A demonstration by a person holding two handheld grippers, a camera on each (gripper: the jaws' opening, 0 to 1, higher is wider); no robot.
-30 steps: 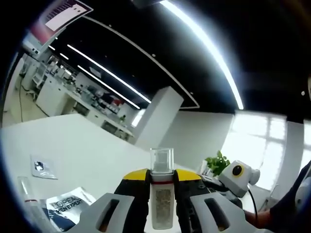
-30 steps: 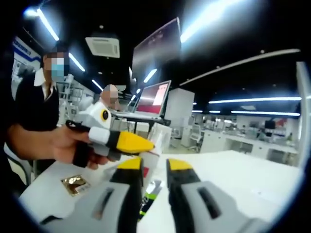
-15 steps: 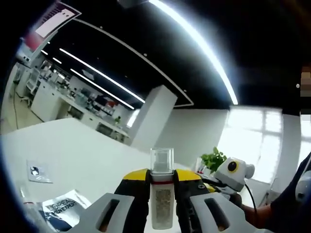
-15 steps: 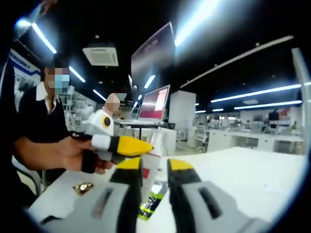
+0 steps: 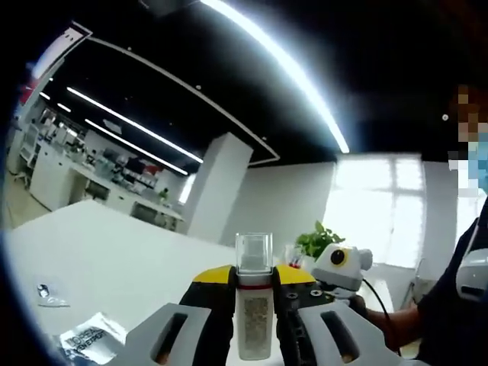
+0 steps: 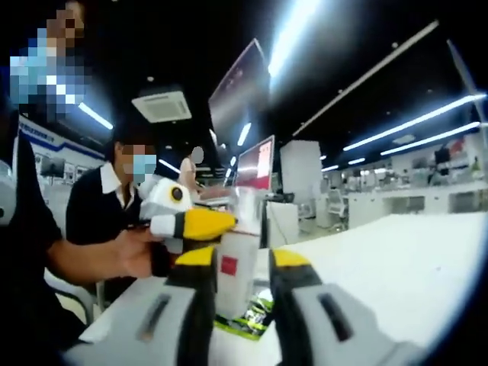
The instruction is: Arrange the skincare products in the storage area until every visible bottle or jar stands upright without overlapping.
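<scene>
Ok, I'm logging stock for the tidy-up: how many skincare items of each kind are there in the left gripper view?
Bottle: 1, clamped upright in the left gripper
Sachets: 2, one printed and one small, both lying flat on the table
Total: 3

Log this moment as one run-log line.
left gripper: shut on clear-capped bottle, raised | right gripper: open, beside bottle | sachets on white table
</scene>
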